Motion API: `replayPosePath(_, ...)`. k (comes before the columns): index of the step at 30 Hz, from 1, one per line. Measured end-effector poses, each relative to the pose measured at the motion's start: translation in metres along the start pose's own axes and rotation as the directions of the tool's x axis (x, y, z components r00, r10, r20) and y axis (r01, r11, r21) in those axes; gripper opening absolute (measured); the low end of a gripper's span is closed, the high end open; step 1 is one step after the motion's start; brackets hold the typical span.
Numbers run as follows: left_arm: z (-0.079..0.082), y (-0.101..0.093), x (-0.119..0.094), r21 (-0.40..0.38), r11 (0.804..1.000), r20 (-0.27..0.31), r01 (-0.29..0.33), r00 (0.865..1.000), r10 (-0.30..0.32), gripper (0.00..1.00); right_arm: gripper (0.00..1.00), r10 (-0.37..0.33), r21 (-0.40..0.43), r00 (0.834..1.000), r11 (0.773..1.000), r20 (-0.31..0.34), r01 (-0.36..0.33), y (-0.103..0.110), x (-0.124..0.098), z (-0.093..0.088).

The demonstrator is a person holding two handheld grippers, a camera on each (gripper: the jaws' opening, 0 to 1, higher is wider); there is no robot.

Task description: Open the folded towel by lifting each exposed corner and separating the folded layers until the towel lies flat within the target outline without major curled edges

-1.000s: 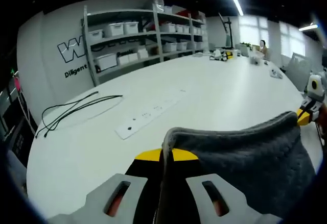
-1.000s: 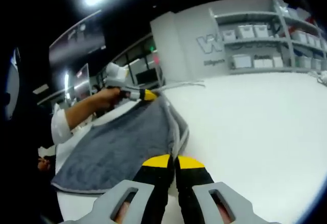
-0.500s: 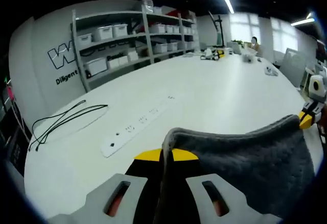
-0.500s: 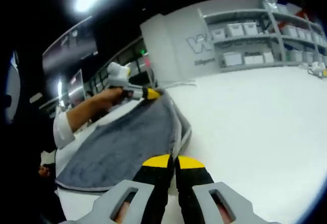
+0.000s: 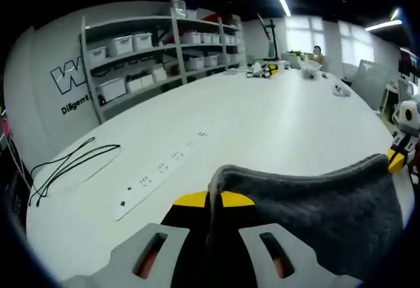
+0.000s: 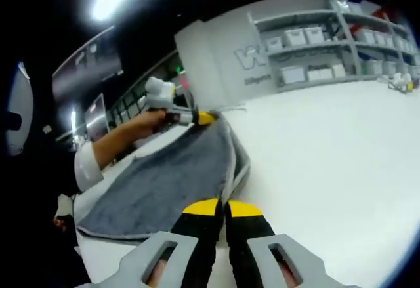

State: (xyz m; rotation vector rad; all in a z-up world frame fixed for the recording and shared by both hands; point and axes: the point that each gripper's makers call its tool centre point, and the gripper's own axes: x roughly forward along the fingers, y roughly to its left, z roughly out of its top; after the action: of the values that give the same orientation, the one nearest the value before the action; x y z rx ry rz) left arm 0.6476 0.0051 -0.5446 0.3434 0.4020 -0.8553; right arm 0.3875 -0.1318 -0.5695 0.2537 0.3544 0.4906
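Over the white counter [image 5: 275, 124]: the gray towel [image 5: 315, 216] hangs up in the air, stretched between two tools.
Left tool [image 5: 213, 203]: its two jaws are pressed together on one corner of the towel, pinching it tight.
Right tool [image 6: 223, 209]: its jaws are pressed together too, pinching the other near corner of the towel.
Other views of them: the left tool also shows far off in the right gripper view [image 6: 197, 117], held by a hand [image 6: 141, 125]; the right tool's yellow tip peeks in at the right edge of the left gripper view [image 5: 396, 160].
Where the towel is: off the counter along its top edge, with the rest sagging down toward the person. It looks partly doubled at the edge by the right tool.
Target outline: I cannot see any outline on the counter.
Slip risk: if a tool loosens its pinch, that corner may drop and the towel may fold again.
Pull risk: if the hands pull too far apart, the cloth may pop out of a tool.
Laying risk: if it comes down fast, an edge may curl under.
Nearby things: a long white power strip [image 5: 161, 173] and black cable [image 5: 69, 163] lie to the far left; the towel could land on them if it drifts that way.
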Motion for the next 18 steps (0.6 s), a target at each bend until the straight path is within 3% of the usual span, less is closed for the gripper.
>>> replayPosePath(14,0.018,-0.022,0.025,0.04,0.998,0.01,0.051,0.999,-0.051,0.04,0.0,-0.047,0.039,0.998,0.998,0.037,0.046,-0.004,-0.014,0.0)
replayPosePath(18,0.02,-0.027,0.032,0.04,0.997,0.011,0.068,0.998,-0.068,0.04,0.0,-0.063,0.012,0.997,0.998,0.038,0.063,-0.003,-0.018,-0.003)
